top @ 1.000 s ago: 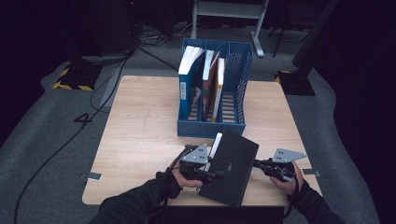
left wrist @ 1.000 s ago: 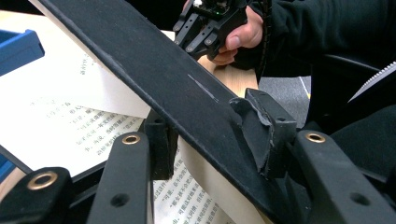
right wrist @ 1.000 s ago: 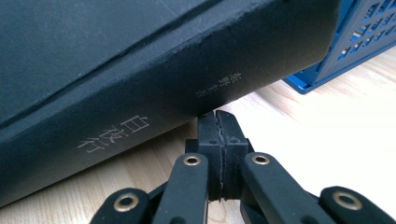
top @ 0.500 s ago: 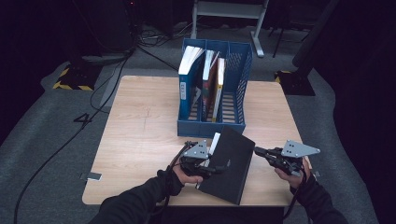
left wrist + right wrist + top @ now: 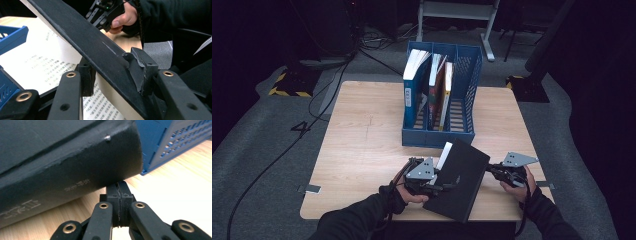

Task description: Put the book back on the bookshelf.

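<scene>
A thick black book (image 5: 459, 182) lies tilted near the table's front edge, its cover raised off the printed pages (image 5: 37, 57). My left gripper (image 5: 442, 186) grips it from the left; in the left gripper view its jaws (image 5: 113, 72) are shut on the black cover (image 5: 82, 32). My right gripper (image 5: 489, 170) is shut and empty, its tips (image 5: 119, 188) tucked just under the book's spine (image 5: 75, 172) at the right corner.
A blue file rack (image 5: 437, 137) stands on the wooden table (image 5: 357, 150) just behind the book, with several upright books (image 5: 414, 85) in its left slots and a free slot (image 5: 459, 107) on the right. Dark floor and cables surround the table.
My right gripper rose a little and now sits close against the book's right edge. The left gripper and the book have hardly moved.
</scene>
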`<state>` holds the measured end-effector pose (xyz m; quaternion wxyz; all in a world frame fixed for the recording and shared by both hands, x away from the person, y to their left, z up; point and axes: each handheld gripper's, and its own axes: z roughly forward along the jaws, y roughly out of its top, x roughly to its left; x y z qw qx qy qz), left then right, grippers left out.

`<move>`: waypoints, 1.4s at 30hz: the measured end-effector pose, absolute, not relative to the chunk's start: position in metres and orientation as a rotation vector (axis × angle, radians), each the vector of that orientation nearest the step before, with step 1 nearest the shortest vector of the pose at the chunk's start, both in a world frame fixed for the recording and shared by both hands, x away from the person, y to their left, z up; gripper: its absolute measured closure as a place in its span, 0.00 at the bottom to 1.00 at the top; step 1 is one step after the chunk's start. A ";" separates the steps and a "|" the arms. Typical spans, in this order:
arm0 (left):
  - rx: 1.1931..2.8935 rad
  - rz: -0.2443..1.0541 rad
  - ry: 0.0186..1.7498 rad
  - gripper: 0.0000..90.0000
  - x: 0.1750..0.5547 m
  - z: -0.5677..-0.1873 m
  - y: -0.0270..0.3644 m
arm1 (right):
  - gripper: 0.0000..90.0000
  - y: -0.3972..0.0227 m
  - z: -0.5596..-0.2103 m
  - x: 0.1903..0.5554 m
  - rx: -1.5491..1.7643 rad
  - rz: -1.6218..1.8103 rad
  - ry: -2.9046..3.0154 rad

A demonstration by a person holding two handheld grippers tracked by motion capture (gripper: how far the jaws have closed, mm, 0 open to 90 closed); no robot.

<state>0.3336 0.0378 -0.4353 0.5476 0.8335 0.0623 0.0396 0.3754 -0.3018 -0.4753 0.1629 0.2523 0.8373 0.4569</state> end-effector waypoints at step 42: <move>2.011 0.127 0.169 0.71 0.337 -0.441 0.050 | 1.00 -0.297 -0.401 0.331 0.426 1.490 2.177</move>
